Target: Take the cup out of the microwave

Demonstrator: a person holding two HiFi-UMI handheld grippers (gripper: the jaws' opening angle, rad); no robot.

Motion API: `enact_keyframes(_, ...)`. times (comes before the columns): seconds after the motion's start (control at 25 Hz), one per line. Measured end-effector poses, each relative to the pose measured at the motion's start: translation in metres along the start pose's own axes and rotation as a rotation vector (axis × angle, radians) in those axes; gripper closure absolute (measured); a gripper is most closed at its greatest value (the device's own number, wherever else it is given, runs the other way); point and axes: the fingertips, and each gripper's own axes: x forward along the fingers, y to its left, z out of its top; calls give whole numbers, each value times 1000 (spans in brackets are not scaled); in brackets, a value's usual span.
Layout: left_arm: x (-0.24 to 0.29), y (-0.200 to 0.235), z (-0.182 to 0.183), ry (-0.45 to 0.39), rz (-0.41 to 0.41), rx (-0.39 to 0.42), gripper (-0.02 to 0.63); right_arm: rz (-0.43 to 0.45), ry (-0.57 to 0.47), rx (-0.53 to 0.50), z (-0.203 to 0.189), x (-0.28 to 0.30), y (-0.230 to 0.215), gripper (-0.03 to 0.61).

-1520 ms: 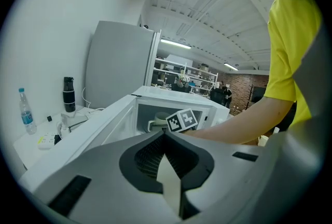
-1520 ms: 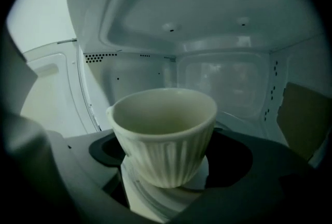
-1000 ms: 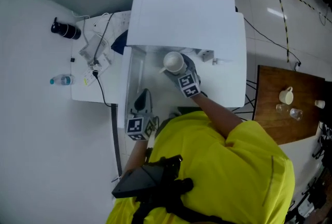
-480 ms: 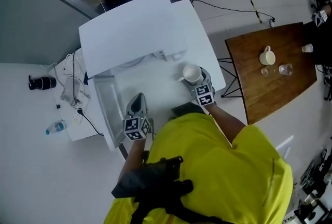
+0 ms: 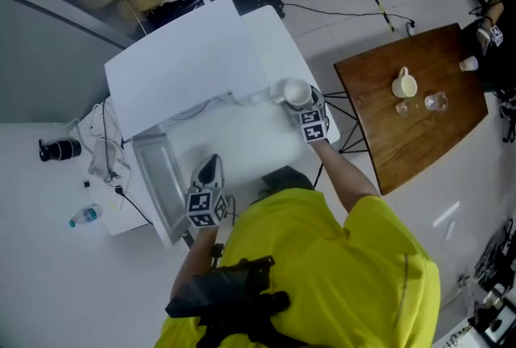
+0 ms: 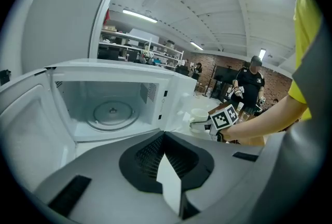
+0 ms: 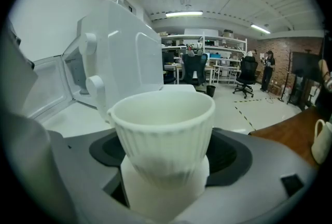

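Cup (image 7: pixel 162 129) sat clamped in my right claw (image 7: pixel 165 189), a white ribbed one, upright, its mouth open and nothing to be seen inside it. The jaws stood wide on either side of its lower half and pressed against it. From my head I saw it was out of the microwave (image 5: pixel 185 64), held above the right end of the white table (image 5: pixel 242 141), just beside the oven's right front corner.

My left claw (image 6: pixel 168 179) was clenched on nothing, its two jaws together, pointing down toward the open oven from a little way in front. Along those jaws I looked straight into the oven's cavity, where the glass turntable (image 6: pixel 110 114) lay bare. The door (image 6: pixel 26 124) hung open at the left side. Past the oven's right edge in that same view I could see my other claw with its marker cube, carrying the cup.

Off to my right stood a wooden table (image 5: pixel 419 137), well apart from the white one. A white mug (image 5: pixel 403 84) stood on it, with a small clear glass (image 5: pixel 435 102) just beside the mug. In the right gripper view the edge of that mug showed at the far right, and beyond the cup there was a workshop with shelves, office chairs and a brick wall. My yellow shirt (image 5: pixel 339 274) filled the lower part of the head view.
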Motion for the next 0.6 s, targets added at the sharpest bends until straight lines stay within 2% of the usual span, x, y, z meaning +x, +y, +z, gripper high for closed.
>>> enact_keyframes(0.32, -26, 26, -6, 0, 61, -26, 609, -3, -9, 15, -10, -3, 3, 110)
enact_keyframes(0.52, -27, 25, -12, 4, 71, -55, 609, 10, 24, 22, -17, 1, 3, 106)
enact_keyframes(0.6, -26, 23, -11, 0, 68, -59, 609, 23, 51, 26, -22, 0, 5, 78)
